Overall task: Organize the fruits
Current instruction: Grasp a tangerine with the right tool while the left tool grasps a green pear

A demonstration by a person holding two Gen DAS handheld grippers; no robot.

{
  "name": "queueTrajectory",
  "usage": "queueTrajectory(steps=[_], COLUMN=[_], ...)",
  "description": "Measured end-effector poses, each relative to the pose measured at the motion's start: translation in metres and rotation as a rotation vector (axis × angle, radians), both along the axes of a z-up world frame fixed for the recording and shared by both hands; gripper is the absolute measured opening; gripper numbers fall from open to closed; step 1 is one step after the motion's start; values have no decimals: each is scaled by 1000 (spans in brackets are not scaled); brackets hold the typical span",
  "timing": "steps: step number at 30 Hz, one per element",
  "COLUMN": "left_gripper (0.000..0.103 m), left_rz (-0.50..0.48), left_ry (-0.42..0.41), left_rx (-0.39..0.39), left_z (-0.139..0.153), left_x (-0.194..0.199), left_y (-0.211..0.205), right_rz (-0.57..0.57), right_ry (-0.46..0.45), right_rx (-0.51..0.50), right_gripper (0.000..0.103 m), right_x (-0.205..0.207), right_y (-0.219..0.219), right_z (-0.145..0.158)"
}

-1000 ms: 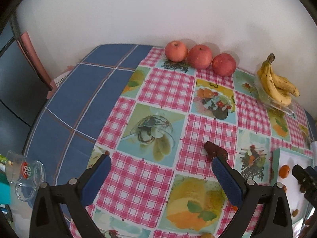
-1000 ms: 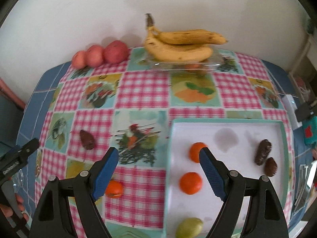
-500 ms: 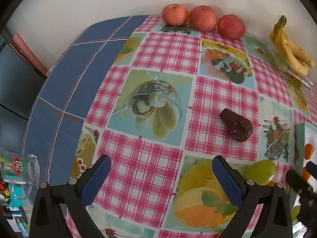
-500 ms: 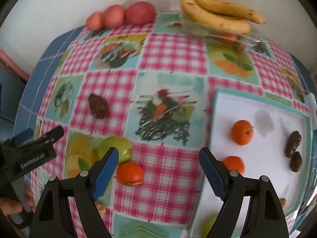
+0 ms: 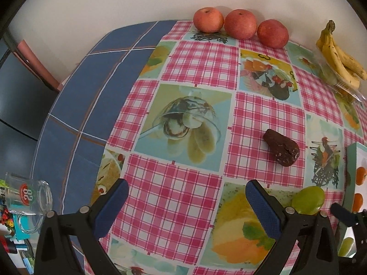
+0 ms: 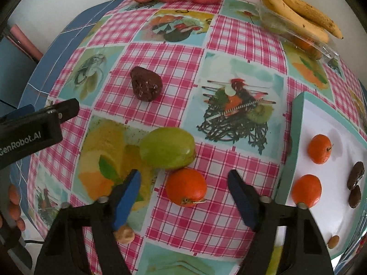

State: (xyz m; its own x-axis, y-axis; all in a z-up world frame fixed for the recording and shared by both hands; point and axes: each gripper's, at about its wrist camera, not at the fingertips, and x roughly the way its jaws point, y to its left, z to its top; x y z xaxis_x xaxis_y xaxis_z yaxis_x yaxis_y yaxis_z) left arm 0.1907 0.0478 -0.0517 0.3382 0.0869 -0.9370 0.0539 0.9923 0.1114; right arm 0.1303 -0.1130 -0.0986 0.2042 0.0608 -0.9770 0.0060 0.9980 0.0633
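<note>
Right gripper (image 6: pixel 183 191): blue-padded jaws spread wide, gripping nothing. One loose orange mandarin (image 6: pixel 186 187) lies between the fingertips, clear of both pads. Just beyond it, touching, one green pear-like fruit (image 6: pixel 168 147). Further ahead to the left, one dark brown wrinkled fruit (image 6: pixel 146 83). To the right, a white tray with a teal rim (image 6: pixel 296 137) carrying two more mandarins (image 6: pixel 319 148) and two small dark dates (image 6: pixel 355 175).

Left gripper (image 5: pixel 187 198): jaws also wide apart, empty, over bare pink checked tablecloth (image 5: pixel 201 64). The brown fruit sits ahead of its right finger.

At the far wall: three red apples (image 5: pixel 240 23) in a row, and one bunch of yellow bananas (image 6: pixel 298 9), at least three.

Only the right view shows a small tan nut (image 6: pixel 125 234) under its left finger. Only the left view shows a clear glass mug with a red badge (image 5: pixel 27 194) off to its left.
</note>
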Motion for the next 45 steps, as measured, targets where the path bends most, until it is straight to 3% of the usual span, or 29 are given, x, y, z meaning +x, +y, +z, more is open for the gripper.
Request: queueTrajectory(steps=[4,6,13,29,39,45], left_gripper=[103,103,103,103,101,93], left_rz=[-10,-12,-21,-61,-72,-94], left_ry=[-4,-9,-9,4,50,125], left_rx=[-5,-6,-10,-89,-246,-351], left_z=[2,4,5,8,6,-6], left_x=[-1,-1,-2,-8,-15,-20], left_y=[-4,-6,-12,-44,-71,-90], right_rz=[12,14,15,-46,-159,-231], right_ry=[11,15,12,-29,-89,-117], right_rx=[12,13,3,60,96,105], right_gripper=[59,49,38,38,38,38], right_x=[-3,-3,-9,-19,-30,-32], right_y=[5,6,5,-59,-99,-119], right_z=[-6,-9,-9,20,46,52])
